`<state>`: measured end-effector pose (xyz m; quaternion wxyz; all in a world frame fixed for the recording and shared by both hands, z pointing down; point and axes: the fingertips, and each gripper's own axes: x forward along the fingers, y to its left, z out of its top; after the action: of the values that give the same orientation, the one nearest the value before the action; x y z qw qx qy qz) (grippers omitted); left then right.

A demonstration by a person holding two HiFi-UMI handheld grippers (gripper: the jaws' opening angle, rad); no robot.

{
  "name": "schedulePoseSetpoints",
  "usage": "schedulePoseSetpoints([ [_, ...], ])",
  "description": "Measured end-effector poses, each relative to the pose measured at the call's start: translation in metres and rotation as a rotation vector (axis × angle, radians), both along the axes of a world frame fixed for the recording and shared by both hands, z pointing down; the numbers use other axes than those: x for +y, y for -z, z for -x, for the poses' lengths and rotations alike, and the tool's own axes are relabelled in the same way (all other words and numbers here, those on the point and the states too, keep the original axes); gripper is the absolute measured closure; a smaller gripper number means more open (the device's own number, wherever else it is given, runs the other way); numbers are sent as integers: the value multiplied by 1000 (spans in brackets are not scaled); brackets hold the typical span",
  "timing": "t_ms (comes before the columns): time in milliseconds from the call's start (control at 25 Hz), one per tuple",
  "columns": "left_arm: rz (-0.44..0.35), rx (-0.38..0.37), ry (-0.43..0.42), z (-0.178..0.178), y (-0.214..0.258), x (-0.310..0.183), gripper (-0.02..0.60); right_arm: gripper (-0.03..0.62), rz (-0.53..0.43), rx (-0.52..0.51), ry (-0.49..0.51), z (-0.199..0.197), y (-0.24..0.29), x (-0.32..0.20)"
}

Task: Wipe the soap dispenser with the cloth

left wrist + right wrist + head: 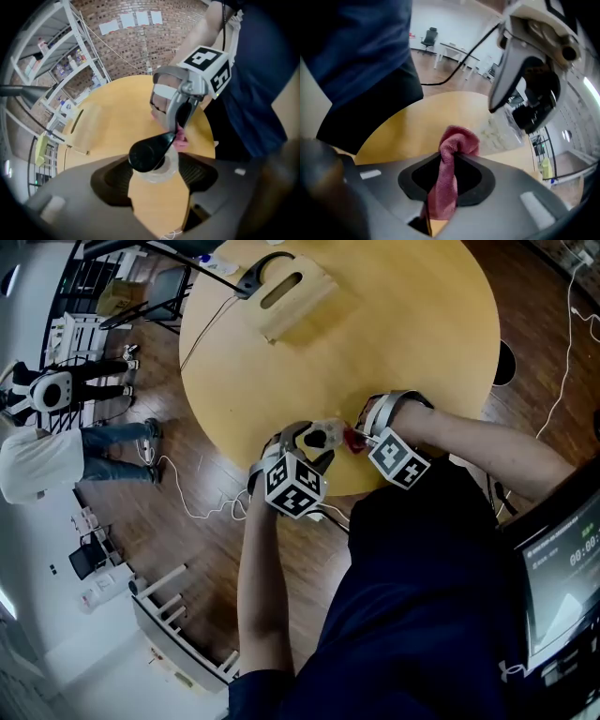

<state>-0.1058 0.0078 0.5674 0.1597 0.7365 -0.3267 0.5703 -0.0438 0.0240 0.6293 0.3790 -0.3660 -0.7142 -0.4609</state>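
Observation:
A clear soap dispenser (325,435) with a black pump head (149,151) stands near the front edge of the round wooden table (403,324). My left gripper (309,446) comes down over it, and its pads press on the clear bottle (158,172) from both sides. My right gripper (362,433) is just right of the bottle, shut on a bunched pink-red cloth (452,154). The cloth (182,139) sits against the bottle's side (502,132). In the right gripper view the pump (534,112) shows under my left gripper's frame.
A light wooden board with a slot (291,292) lies at the table's far side, with a black cable loop (264,266) beside it. A person (42,460) stands on the floor at left. A monitor (562,577) is at lower right. Shelves (56,61) line the brick wall.

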Motion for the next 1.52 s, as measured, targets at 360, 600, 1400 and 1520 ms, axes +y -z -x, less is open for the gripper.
schedulePoseSetpoints([
  [360, -24, -12, 2, -2, 0, 0, 279, 508, -55, -108, -186, 62, 18, -71],
  [600, -35, -3, 0, -3, 0, 1, 276, 510, -17, -99, -130, 32, 16, -33],
  [1400, 3, 52, 371, 10, 1, 2, 229, 510, -16, -120, -219, 20, 16, -21],
  [1520, -10, 88, 495, 9, -2, 3, 284, 510, 19, -151, -201, 19, 36, -9],
])
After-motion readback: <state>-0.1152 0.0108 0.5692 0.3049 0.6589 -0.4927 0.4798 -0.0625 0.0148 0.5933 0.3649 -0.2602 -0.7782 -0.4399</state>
